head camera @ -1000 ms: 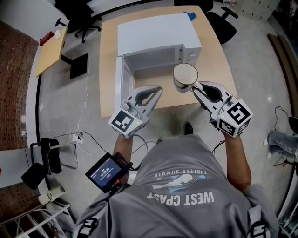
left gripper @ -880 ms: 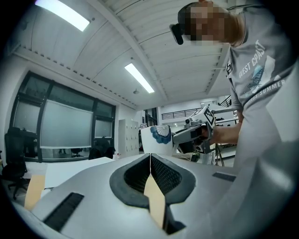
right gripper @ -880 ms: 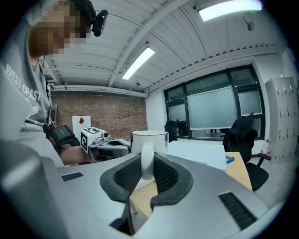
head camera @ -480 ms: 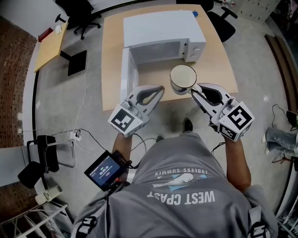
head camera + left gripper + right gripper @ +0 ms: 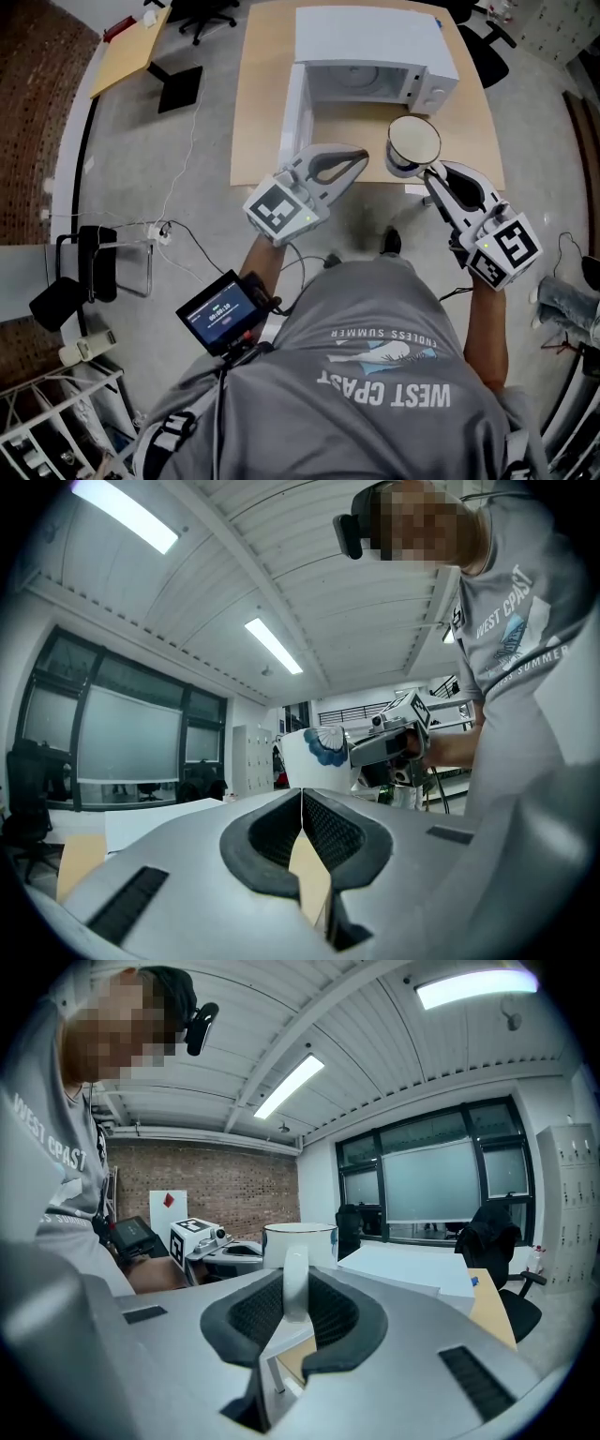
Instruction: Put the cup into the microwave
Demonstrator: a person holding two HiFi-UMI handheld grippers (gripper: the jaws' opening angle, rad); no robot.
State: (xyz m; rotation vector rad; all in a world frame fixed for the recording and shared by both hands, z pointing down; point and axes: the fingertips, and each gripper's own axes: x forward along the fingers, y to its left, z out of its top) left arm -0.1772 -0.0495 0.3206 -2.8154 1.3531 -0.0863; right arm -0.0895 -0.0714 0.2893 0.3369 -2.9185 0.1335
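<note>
**Item 1. White ceramic cup with a blue print on its side** (image 5: 413, 145): held upright, mouth up, above the near part of the light wooden counter (image 5: 262, 94). It is not yet inside the white box-shaped microwave oven (image 5: 375, 37).

**Item 2. Right hand-held gripper** (image 5: 429, 173): its jaws are part closed on the cup's white loop handle (image 5: 295, 1293), which is pinched between the dark ribbed pads. The cup body (image 5: 300, 1244) is carried just beyond the jaw tips.

**Item 3. Left hand-held gripper** (image 5: 361, 155): its jaws are brought fully together and nothing is held. It is level with the cup and just to its left.

**Item 4. Microwave oven:** its door (image 5: 293, 108) is swung wide on the left and the cavity (image 5: 361, 82) is exposed.

**Governing relation:** the cavity is judged to lie ahead of the cup and to its left in the head view. The handle points back toward the person. The right hand alone is needed for the insertion, by a forward and leftward carry.
</note>
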